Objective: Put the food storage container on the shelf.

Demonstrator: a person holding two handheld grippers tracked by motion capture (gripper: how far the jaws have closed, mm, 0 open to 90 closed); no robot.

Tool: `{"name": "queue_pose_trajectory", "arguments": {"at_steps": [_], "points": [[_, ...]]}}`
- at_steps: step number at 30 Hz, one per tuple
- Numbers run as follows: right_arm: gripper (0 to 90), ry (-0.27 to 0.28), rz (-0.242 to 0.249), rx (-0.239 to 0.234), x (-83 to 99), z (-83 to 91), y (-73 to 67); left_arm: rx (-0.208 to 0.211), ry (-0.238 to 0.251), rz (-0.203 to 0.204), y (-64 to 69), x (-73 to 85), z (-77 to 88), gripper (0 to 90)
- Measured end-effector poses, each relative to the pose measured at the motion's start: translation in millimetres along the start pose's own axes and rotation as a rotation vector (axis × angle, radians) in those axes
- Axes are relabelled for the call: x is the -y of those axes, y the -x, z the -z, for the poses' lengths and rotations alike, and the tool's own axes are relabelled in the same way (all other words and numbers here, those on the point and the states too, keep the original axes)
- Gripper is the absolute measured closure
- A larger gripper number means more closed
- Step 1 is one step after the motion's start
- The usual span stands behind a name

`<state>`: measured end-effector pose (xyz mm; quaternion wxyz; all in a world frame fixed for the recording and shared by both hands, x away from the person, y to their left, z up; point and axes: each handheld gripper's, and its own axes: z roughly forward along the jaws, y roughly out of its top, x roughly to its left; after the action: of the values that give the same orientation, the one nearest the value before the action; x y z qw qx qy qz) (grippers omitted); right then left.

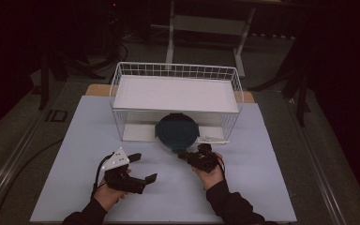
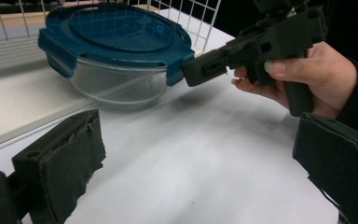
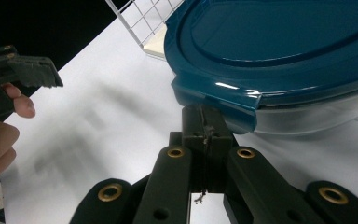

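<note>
A round clear container with a dark blue clip-on lid sits on the white base board under the wire shelf, its front poking out. My right gripper is shut, its pads pressed together. Its tip rests against the lid's near side clip; I cannot tell whether the clip's edge is pinched. My left gripper stands open to the left of the container, with nothing but bare table between its jaws.
A white wire shelf rack stands at the back of the pale table, with a white board beneath it. Dark floor and stand legs lie beyond the table.
</note>
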<state>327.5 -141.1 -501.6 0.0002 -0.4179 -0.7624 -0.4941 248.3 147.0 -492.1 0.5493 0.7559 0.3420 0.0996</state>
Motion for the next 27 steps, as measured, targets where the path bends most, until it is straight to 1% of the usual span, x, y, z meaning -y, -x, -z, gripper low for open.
{"name": "queue_pose_trajectory", "arguments": {"at_steps": [2,7,9,11,13,16,20,22,25,27], "points": [[89.8,0.005,0.005,0.007,-2.1,-2.7,1.1,-0.002,0.002,0.0,-0.1,-0.1,0.0,2.3],[89.8,0.016,-0.012,0.023,-9.2,-10.0,7.1,-0.007,0.022,-0.001,-0.9,-1.0,1.8,2.2],[89.8,0.017,-0.014,0.027,-11.3,-13.3,9.0,-0.01,0.02,-0.006,-1.4,-1.0,1.9,2.3],[89.8,0.017,-0.01,0.036,-12.9,-17.4,10.8,-0.01,0.024,-0.001,-1.7,-0.8,1.9,2.2],[89.8,0.019,-0.025,0.044,-14.5,-21.9,13.4,-0.008,0.025,0.0,-1.8,-0.7,1.9,2.3],[89.8,0.023,-0.026,0.055,-15.7,-24.6,15.0,-0.006,0.029,0.0,-1.4,-1.1,2.3,2.2],[89.8,0.017,-0.041,0.063,-18.6,-31.5,21.3,-0.004,0.031,-0.002,-1.0,-1.4,2.8,2.3],[89.7,0.02,-0.045,0.064,-19.4,-32.5,22.2,-0.001,0.03,0.002,-1.0,-1.4,2.9,2.3],[89.7,0.022,-0.039,0.074,-24.2,-34.4,22.2,0.0,0.029,0.001,-1.3,-1.3,2.9,2.3],[89.7,0.023,-0.052,0.074,-26.6,-36.1,24.6,0.002,0.029,0.002,-1.6,-1.1,2.8,2.3]]}}
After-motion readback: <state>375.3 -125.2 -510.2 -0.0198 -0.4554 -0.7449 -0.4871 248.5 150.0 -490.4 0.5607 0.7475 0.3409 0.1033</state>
